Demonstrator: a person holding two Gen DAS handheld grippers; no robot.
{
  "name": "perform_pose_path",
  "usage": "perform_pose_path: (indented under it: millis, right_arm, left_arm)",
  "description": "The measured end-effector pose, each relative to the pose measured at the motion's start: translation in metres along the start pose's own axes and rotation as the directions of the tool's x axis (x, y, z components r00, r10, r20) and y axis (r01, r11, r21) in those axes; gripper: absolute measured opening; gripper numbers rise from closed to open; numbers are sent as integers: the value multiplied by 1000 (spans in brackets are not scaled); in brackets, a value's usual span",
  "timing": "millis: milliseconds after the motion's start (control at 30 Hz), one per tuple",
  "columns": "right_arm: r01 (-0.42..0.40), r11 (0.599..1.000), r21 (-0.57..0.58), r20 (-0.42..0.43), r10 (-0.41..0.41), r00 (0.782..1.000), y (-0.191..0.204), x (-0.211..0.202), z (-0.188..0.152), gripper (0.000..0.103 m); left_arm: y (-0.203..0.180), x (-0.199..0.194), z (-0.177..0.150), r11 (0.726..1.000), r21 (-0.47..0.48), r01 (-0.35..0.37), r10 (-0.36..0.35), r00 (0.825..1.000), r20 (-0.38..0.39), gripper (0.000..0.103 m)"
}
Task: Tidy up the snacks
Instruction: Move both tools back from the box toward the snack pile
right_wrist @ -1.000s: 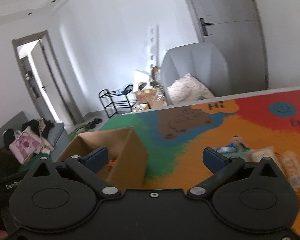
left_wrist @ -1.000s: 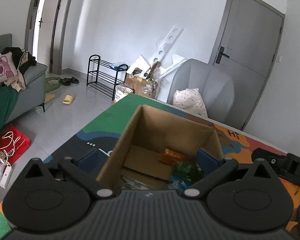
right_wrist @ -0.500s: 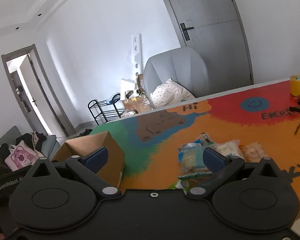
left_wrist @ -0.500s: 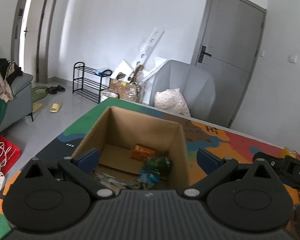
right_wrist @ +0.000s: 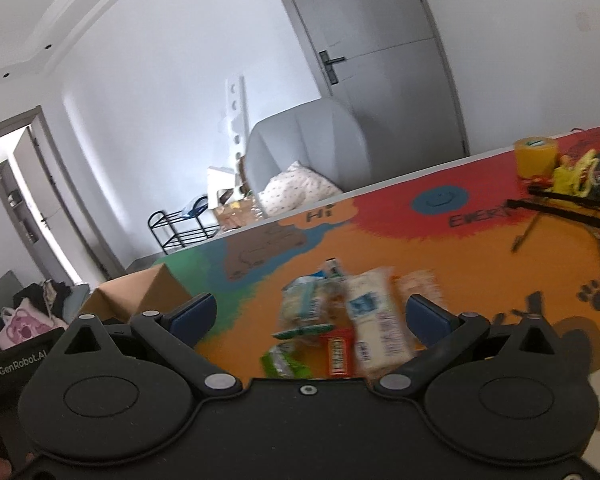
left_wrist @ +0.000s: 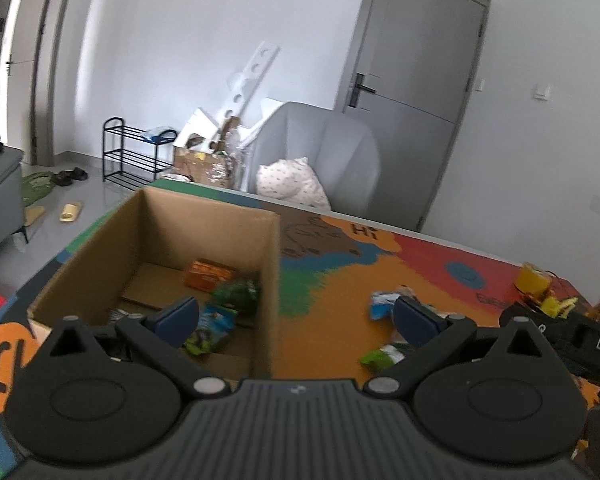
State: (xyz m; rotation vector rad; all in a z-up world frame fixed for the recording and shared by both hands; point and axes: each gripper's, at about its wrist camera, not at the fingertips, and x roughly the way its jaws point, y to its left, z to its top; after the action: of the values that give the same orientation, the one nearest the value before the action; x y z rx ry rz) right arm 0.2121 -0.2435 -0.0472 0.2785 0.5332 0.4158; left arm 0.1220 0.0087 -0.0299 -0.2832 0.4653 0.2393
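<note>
**Both hand-held grippers empty, snacks split between box and table**

While both sets of jaws stand spread wide with nothing between them, the left hand-held gripper (left_wrist: 296, 316) hangs over the near right corner of the cardboard box (left_wrist: 204, 236), and the right hand-held gripper (right_wrist: 310, 316) hangs above the loose snack pile (right_wrist: 340, 320) on the table (right_wrist: 460, 264).

In the left wrist view the box fills the 10 o'clock area; an orange packet (left_wrist: 208, 274), a green packet (left_wrist: 236, 292) and a blue-green packet (left_wrist: 212, 328) lie on its floor. At 3 o'clock of the box, more packets (left_wrist: 384, 328) lie on the table's orange patch.

In the right wrist view the pile sits between the fingers, blurred: a white pack (right_wrist: 374, 320), a red bar (right_wrist: 338, 350) touching it, and a green wrapper (right_wrist: 284, 360) at 7 o'clock of the bar. The box corner shows at 9 o'clock. A yellow tape roll (right_wrist: 536, 158) stands at 2 o'clock, well apart.
</note>
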Motion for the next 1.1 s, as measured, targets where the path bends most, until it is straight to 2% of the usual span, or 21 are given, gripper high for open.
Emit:
perform_pose_path:
  millis: [600,1000,1100]
  right_arm:
    - [151,988,24,24,-152,988,-59,-19,-9,103]
    - [128,991,24,-14,-128,992,-75,1,-17,102]
    - [120,993,21,-32,-119,992,-76,10,-17,97]
  left_arm:
    - [-49,18,-24,992,59,111,-107,992,-71,103]
    - [-68,48,-40,984,63,165,-155,978,-139,102]
    - [-69,58,-42,983,49,176,-167,974,-156,100]
